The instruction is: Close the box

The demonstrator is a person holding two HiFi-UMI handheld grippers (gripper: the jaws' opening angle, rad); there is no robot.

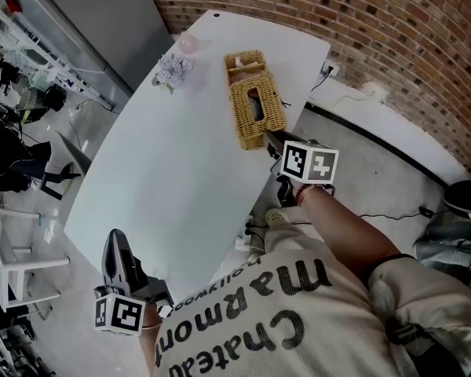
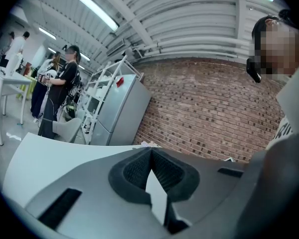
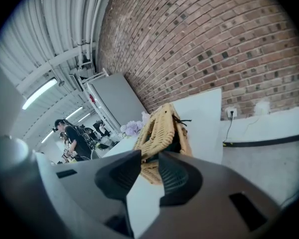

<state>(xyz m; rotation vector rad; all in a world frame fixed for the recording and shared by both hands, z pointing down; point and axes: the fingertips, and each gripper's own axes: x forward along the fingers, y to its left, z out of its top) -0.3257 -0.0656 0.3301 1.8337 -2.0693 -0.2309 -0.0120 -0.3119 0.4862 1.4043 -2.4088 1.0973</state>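
A pale woven wicker box (image 1: 257, 104) (image 3: 162, 128) sits on the white oval table (image 1: 180, 179), its lid tilted up. The right gripper (image 1: 272, 143) (image 3: 149, 156) is just at the box's near end — jaws apart, pressing nothing. The left gripper (image 1: 116, 238) (image 2: 150, 151), well apart from the box, has its jaws together — empty.

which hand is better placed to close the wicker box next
Right. The right gripper is at the near end of the wicker box, jaws apart, box just ahead. The left gripper is far off at the near edge of the table, jaws together.
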